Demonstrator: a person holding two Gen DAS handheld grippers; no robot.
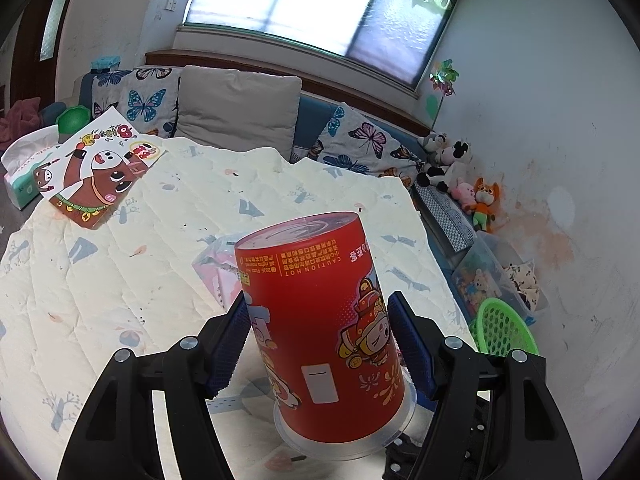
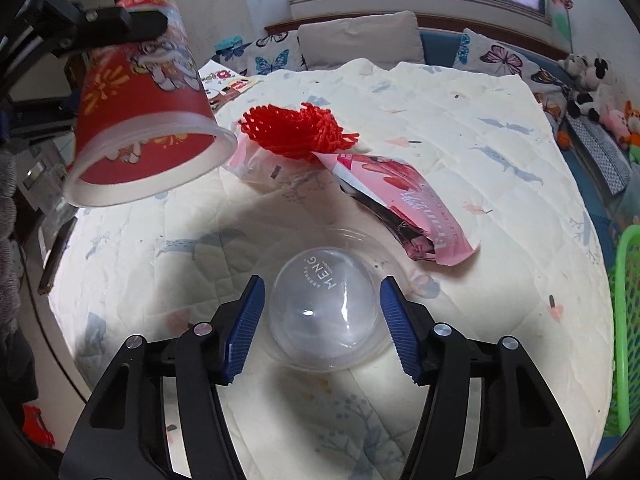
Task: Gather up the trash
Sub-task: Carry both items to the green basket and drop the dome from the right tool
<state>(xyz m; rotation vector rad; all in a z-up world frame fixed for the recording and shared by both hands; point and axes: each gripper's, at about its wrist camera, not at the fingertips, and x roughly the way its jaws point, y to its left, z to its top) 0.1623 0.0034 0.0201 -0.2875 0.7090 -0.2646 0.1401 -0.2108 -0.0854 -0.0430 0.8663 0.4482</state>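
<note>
Through the left wrist view the left gripper (image 1: 318,344) clamped the upside-down red paper cup (image 1: 320,320) above the quilt (image 1: 100,280), while in the right wrist view the right gripper (image 2: 322,328) hung wide around the clear dome lid (image 2: 324,312) near the quilt's front edge, seemingly needing to descend and close.

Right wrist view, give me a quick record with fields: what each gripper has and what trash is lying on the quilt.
left gripper: shut on the red cup, held upside down in the air
right gripper: open, fingers either side of the clear lid, not gripping
on the quilt: clear lid, red net, pink wrapper
beside the quilt: green basket at the right edge
</note>
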